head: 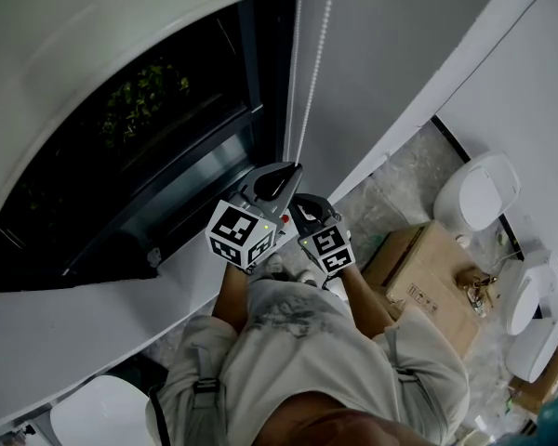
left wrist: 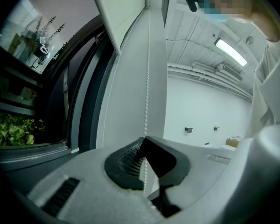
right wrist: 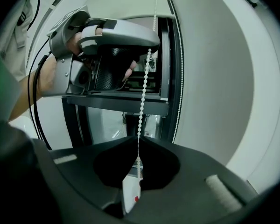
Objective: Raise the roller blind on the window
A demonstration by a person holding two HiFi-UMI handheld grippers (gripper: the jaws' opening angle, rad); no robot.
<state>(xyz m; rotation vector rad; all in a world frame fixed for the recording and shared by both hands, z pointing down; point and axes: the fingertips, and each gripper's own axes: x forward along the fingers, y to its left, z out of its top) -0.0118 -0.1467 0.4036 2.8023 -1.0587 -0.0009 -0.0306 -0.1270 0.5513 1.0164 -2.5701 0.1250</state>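
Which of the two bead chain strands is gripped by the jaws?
The strand clamped in the left gripper and right gripper; the other strand hangs free beside the window frame.

Two grippers show, the left gripper (left wrist: 144,141) and the right gripper (right wrist: 136,141), each bearing one marker cube (head: 242,233), two cubes in all. The bead chain (left wrist: 146,92) hangs in two strands. There is one window (head: 149,128), one roller blind (head: 93,45), one cardboard box (head: 428,277) in plain sight, three white rounded fixtures (head: 479,198) and one person (head: 298,360).
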